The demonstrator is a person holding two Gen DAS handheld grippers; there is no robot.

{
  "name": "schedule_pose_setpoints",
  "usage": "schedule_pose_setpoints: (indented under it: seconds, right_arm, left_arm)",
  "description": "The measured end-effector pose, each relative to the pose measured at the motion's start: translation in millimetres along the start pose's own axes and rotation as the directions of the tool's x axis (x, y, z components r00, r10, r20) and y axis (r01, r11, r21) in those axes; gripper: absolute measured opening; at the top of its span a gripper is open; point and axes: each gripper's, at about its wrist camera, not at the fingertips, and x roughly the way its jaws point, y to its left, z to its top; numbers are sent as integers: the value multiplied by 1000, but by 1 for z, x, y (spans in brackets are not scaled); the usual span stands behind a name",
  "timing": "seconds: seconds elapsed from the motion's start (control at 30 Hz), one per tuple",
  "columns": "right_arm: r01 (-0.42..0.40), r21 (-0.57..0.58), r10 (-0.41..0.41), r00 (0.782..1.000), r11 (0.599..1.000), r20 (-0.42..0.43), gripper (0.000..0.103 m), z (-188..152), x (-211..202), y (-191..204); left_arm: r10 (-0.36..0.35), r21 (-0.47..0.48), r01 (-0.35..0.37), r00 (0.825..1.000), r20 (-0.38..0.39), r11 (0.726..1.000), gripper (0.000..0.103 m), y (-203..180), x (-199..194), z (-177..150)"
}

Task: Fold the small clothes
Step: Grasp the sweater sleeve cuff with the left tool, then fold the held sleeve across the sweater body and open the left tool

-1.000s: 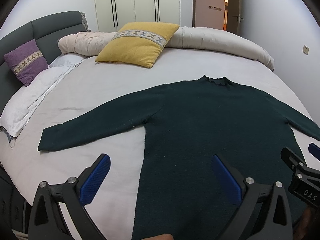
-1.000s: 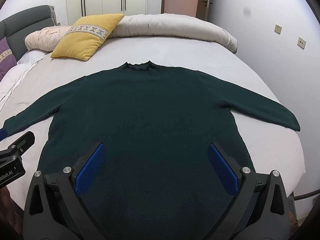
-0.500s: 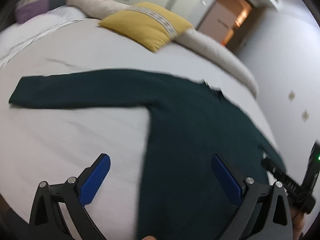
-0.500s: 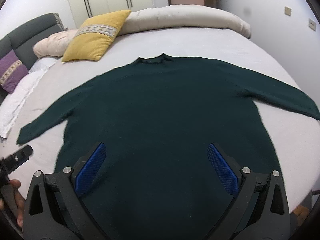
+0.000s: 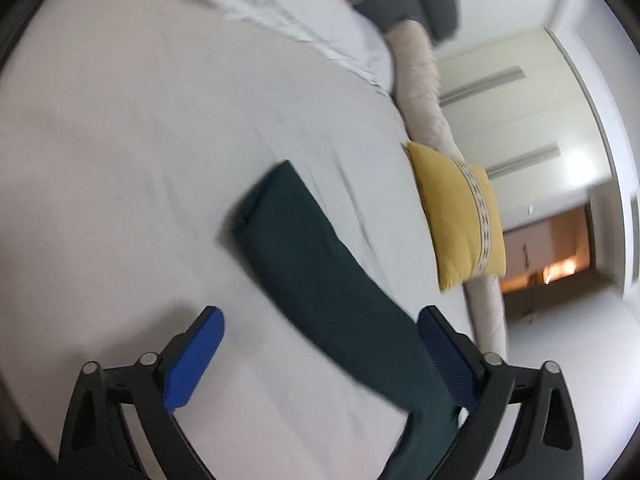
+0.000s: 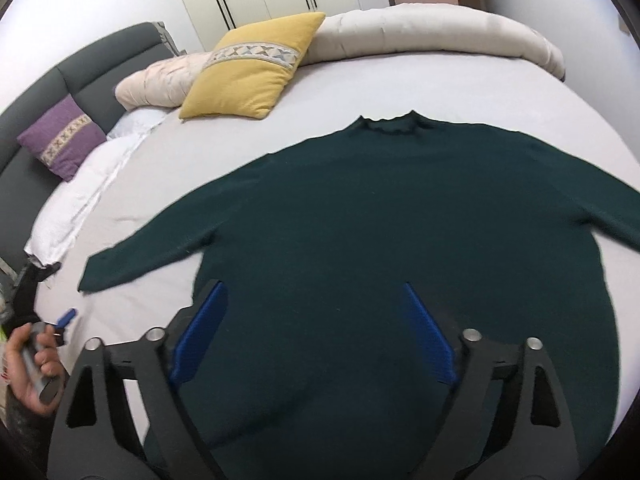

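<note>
Dark green sweater (image 6: 400, 240) lies flat on the grey bed (image 6: 320, 92), arms spread, collar at twelve o'clock from the right gripper (image 6: 316, 332). That gripper hangs over the lower body of the sweater, blue pads wide apart, gripping nothing. At eleven o'clock sits the yellow cushion (image 6: 256, 68) against the rolled cream duvet (image 6: 420, 36); the purple cushion (image 6: 64, 140) leans on the dark headboard (image 6: 100, 68) at ten. Left hand (image 6: 28, 364) shows at eight o'clock. Over to the left gripper (image 5: 320, 344): fingers spread, empty, the sleeve (image 5: 316, 264) running from twelve o'clock down to five beneath it. Compared with half a second back, that view has rolled hard and closed on the cuff; the right view has barely shifted.
</note>
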Motion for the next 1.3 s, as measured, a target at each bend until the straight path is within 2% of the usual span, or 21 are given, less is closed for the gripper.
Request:
schedule_pose_setpoints:
  seconds: [0.1,0.17,0.23,0.3,0.33,0.4,0.5,0.6,0.63,0.73,0.83,0.87,0.93,0.97,1.0,1.03,1.1,1.17,1.2,1.23,1.3]
  right_arm:
    - [-25,31,25,1000,999,-5,83,2,8,-3]
    - [-28,41,28,1000,999,-6,80,4,12,-7]
    - [-22,42,23,1000,999,-5,78,5,15,-10]
    - [-22,52,22,1000,998,-1,76,6,16,-17]
    - [-24,59,24,1000,998,3,74,6,16,-21]
    - [-27,68,26,1000,997,14,70,7,15,-30]
    - [-28,90,26,999,996,28,64,10,11,-49]
    - [-20,122,16,999,992,34,58,12,8,-75]
    - [-17,136,12,999,991,38,58,12,6,-85]
    - [-8,173,0,999,985,47,58,13,2,-114]
    - [-8,210,0,999,978,35,58,11,-1,-144]
    - [-9,225,4,1000,974,24,58,10,-1,-154]
    - [-31,262,32,999,965,-2,59,9,4,-173]
    - [-53,276,58,998,960,-12,59,9,7,-179]
    - [-73,285,81,997,956,-17,60,11,11,-183]
    - [-90,286,99,995,954,-20,67,13,15,-185]
    - [-130,281,142,990,951,-23,76,20,27,-181]
    - [-189,280,205,978,941,-31,76,28,41,-169]
    - [-225,283,245,969,932,-39,76,34,51,-162]
    - [-267,293,293,955,918,-49,76,40,64,-155]
    - [-314,308,354,931,898,-83,76,52,90,-134]
  left_arm:
    - [-18,-114,18,1000,-1,993,87,17,20,8]
    - [-24,-141,28,999,26,990,79,22,25,13]
    - [-30,-149,36,999,38,988,60,21,32,18]
    - [-23,-168,26,1000,19,985,14,25,41,23]
    - [-7,-180,8,1000,7,984,6,25,48,25]
    - [9,-150,-7,1000,16,989,7,20,45,23]
    - [20,46,-22,999,27,999,8,-30,36,7]
    - [-9,260,11,1000,-11,966,8,-97,43,-30]
    - [-18,332,28,999,-33,943,8,-120,48,-49]
    - [-45,530,106,991,-128,841,8,-184,71,-131]
    - [-25,653,173,973,-229,738,8,-220,101,-220]
    - [3,689,200,959,-282,696,8,-226,115,-255]
    - [74,745,206,943,-324,634,11,-227,134,-303]
    - [122,770,190,937,-328,609,18,-223,142,-323]
    - [152,780,177,932,-328,600,28,-219,146,-335]
    - [156,776,179,929,-335,605,32,-214,146,-342]
    - [125,765,205,929,-348,611,52,-209,133,-343]
    - [103,769,209,937,-335,604,68,-208,120,-332]
    - [85,775,209,944,-319,596,73,-210,110,-322]
    - [73,781,208,949,-308,589,73,-208,100,-316]
    - [51,772,222,949,-312,596,73,-205,89,-303]
